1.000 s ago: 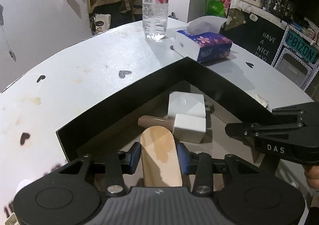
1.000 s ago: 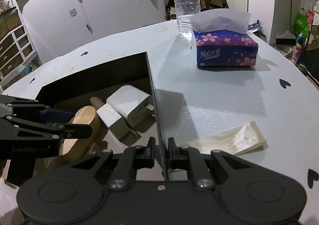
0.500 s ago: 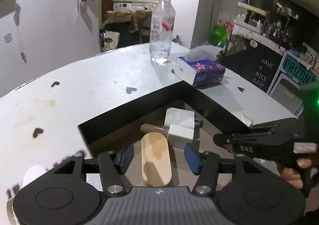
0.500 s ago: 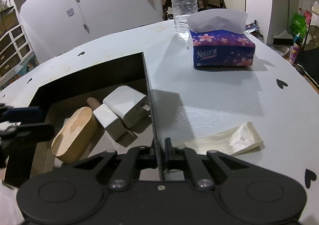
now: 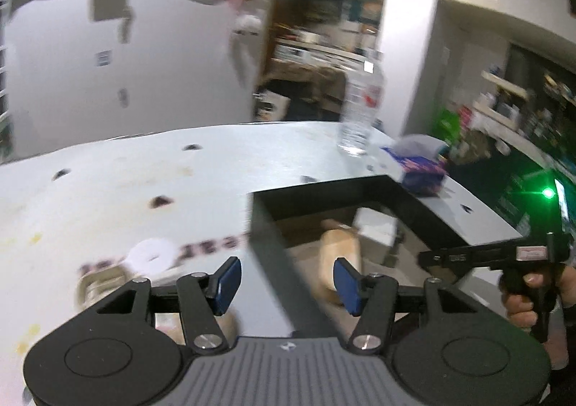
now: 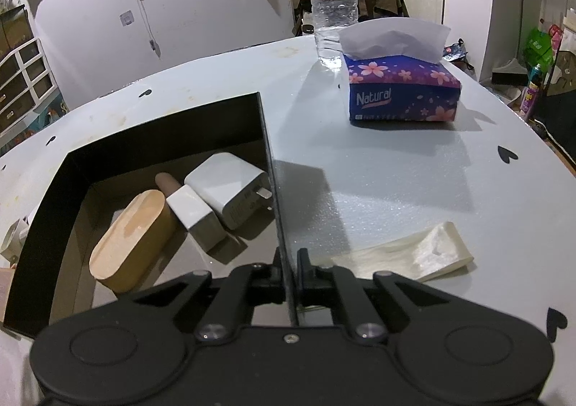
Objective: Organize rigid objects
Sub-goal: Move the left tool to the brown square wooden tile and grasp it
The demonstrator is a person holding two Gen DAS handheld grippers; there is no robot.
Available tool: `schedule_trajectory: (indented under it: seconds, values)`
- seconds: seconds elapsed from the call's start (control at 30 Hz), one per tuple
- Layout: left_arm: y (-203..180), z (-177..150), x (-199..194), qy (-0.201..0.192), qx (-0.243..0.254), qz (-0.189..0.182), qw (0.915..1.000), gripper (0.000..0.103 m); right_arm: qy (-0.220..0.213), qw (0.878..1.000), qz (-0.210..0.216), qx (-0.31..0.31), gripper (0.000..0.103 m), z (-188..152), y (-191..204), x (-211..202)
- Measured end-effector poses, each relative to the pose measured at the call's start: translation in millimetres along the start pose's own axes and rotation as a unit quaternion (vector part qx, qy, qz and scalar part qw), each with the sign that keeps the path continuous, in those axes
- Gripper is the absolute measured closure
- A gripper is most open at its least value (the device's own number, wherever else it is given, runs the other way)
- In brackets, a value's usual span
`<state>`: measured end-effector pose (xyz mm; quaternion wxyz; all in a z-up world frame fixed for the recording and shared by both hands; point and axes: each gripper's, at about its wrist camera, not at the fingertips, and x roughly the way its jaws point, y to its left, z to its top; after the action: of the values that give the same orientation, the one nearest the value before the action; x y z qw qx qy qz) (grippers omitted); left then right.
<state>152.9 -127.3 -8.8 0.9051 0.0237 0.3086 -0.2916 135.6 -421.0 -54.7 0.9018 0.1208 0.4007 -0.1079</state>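
Steadying the box, its wall is pinched between the right gripper fingers; the left gripper is held wide, empty.

The right tool is clamped on the right wall of the black box. Inside lie a wooden oval piece at 9 o'clock, a small white block touching it, and a white charger against the wall. On the tabletop, a tissue pack sits at 1 o'clock, a water bottle just behind it, and a crumpled wrapper at 3 o'clock.
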Motion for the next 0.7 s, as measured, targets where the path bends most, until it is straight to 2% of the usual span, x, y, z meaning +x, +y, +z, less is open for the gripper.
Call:
schedule_trajectory:
  seconds: [0.27, 0.4, 0.6, 0.7]
  values:
    - [41, -37, -26, -0.01, -0.07, 0.06, 0.9957, 0.044, 0.003, 1.0, -0.001, 0.0, 0.097, 1, 0, 1]
    - [60, -54, -33, -0.008, -0.106, 0.084, 0.9909, 0.032, 0.005, 1.0, -0.007, -0.006, 0.096, 1, 3, 2]
    - [72, -71, -36, -0.01, -0.128, 0.119, 0.9846, 0.012, 0.006, 1.0, -0.013, -0.007, 0.096, 1, 4, 2]
    - [73, -74, -31, -0.011, -0.127, 0.128, 0.9835, 0.01, 0.006, 1.0, -0.015, -0.007, 0.095, 1, 5, 2]
